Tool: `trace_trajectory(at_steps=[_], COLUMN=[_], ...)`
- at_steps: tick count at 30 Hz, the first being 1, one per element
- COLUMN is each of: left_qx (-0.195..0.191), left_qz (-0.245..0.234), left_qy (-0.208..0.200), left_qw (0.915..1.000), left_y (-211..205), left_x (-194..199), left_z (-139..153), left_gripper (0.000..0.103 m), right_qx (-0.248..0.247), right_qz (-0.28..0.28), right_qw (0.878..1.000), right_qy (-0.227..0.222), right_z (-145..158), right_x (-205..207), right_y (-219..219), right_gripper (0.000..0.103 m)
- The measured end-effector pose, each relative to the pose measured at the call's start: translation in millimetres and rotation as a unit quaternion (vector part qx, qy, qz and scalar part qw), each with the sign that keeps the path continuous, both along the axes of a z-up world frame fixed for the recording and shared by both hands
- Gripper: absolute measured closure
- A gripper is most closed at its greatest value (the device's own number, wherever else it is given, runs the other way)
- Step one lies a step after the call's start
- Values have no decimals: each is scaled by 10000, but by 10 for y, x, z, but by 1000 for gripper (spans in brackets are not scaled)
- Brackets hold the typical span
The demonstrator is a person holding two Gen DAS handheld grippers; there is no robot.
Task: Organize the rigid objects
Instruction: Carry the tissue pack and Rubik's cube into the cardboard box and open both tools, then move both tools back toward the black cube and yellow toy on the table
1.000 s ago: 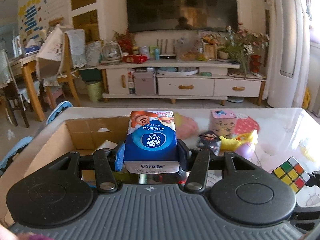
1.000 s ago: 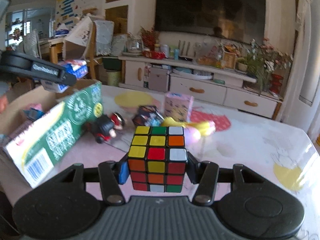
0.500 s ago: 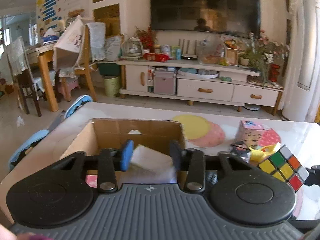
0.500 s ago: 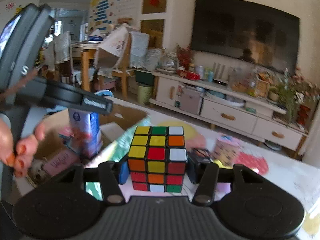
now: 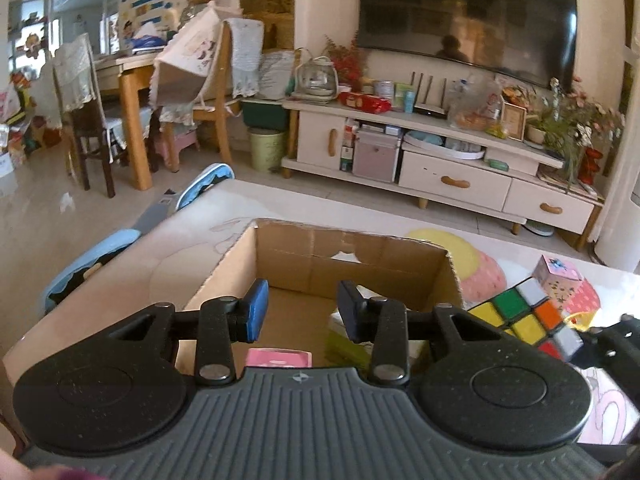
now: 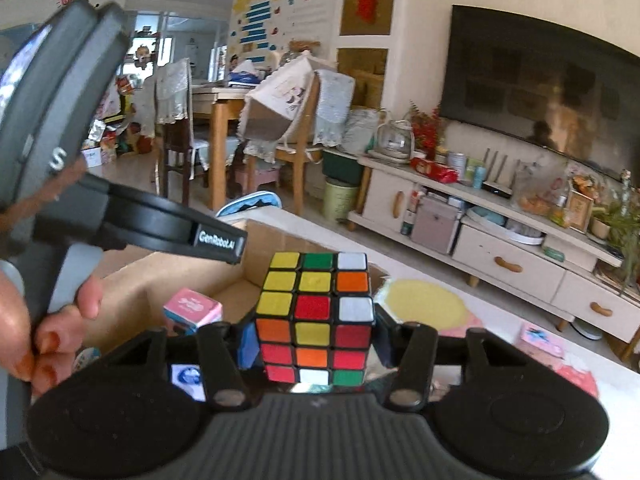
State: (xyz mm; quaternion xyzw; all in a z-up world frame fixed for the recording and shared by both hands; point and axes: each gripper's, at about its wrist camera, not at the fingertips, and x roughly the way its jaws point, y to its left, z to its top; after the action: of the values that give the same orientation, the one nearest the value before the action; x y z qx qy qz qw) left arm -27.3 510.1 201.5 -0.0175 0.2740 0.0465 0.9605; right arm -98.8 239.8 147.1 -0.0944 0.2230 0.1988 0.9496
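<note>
Left gripper point(image 5: 302, 310): jaws drawn in close, a narrow gap left between the pads, nothing gripped between them. Tilted downward, fingers aimed forward and down. A person's hand point(image 6: 44, 332) is seen wrapped around its handle in the right wrist view, fingers curled, painted nails visible. Its body is seen at the left edge of that view, above and beside the right gripper.

Right gripper point(image 6: 314, 340): jaws clamped on the cube point(image 6: 316, 316), pads pressed against its left and right faces, cube held square and upright between the fingers. Also pitched downward. The two grippers are held close together, side by side.
</note>
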Motion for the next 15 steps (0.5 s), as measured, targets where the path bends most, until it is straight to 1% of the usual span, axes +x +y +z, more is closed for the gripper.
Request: trace_trajectory(at_steps=[5,6,8,10,11,13,14,15], left_qx=[-69,-78,-95,-98,-99,-114,-119,-113], left_qz=[96,110,122,134,150,172,173,176], left_qy=[-12,-12,-10,-13,-19,-28,-29,-29], left_qw=[9999,9999,9999,9999,9998,9998,9998,9998], left_y=[41,30,19,-42,-50,-69,-79,-89], left_x=[3,6,10,-18,-22,-28,-27,-25], left_z=[13,5,6,-2,4,-2,-2,-9], left_gripper=[56,56,54,42,38,26,23,17], right_qx=[-53,-68,-58,-16,7,40,62,73], right_qz=[169,186,149,88,48,-46,-89,-126], right_qw=[9998,9997,9998,9999,10000,10000,9999,9999], right_qy=[127,138,118,69,46,-11,-48,-83], right_z=[-80,-94,-110,-101,-94,-79,-70,-67], right_x=[107,125,125,84,64,40,6,-21], right_y=[158,178,190,168,153,128,103,94], right_gripper=[48,41,30,29,29,29,27,25])
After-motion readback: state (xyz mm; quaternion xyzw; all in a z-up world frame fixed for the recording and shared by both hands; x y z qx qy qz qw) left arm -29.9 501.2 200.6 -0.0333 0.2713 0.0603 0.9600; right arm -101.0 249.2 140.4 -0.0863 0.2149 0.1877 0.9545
